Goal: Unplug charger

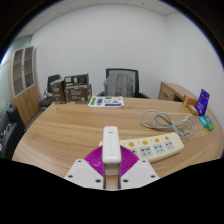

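A wooden desk filled the view in an office room. The claw sat at six o'clock, its purple pads clamped on a white charger that stood upright between them. At about three o'clock from the charger, touching or just beside it, lay a white power strip, its grey cable coiled beyond at one o'clock. The charger looked light, rigid and smooth-sided, so it seemed best gripped across its flat faces. Whether its prongs were in a socket could not be told. An office chair stood at twelve o'clock.
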`<state>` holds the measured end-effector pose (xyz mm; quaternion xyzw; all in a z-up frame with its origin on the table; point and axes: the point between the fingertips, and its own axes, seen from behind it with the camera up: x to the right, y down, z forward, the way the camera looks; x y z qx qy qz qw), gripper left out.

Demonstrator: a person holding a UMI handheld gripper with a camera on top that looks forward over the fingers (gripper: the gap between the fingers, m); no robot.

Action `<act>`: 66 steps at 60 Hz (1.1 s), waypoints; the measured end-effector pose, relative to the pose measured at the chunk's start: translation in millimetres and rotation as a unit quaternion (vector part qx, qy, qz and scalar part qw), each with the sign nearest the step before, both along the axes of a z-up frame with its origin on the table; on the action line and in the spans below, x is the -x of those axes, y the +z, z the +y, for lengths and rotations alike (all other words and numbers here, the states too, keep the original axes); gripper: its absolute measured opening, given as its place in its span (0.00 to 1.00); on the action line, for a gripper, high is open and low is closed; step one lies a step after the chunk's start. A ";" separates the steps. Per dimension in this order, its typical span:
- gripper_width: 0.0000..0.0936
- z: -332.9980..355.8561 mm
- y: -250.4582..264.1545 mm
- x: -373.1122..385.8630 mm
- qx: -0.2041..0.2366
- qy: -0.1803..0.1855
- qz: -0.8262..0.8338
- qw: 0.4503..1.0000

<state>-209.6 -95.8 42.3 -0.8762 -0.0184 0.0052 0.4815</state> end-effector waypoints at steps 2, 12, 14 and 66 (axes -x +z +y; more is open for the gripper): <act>0.16 0.4 0.8 0.0 0.000 0.001 0.000 1.000; 0.16 6.7 49.2 0.4 -0.056 0.015 -0.007 0.998; 0.15 11.5 85.0 -1.1 -0.093 0.024 -0.027 0.995; 0.35 1.6 -3.1 -334.3 0.026 -0.107 0.086 0.990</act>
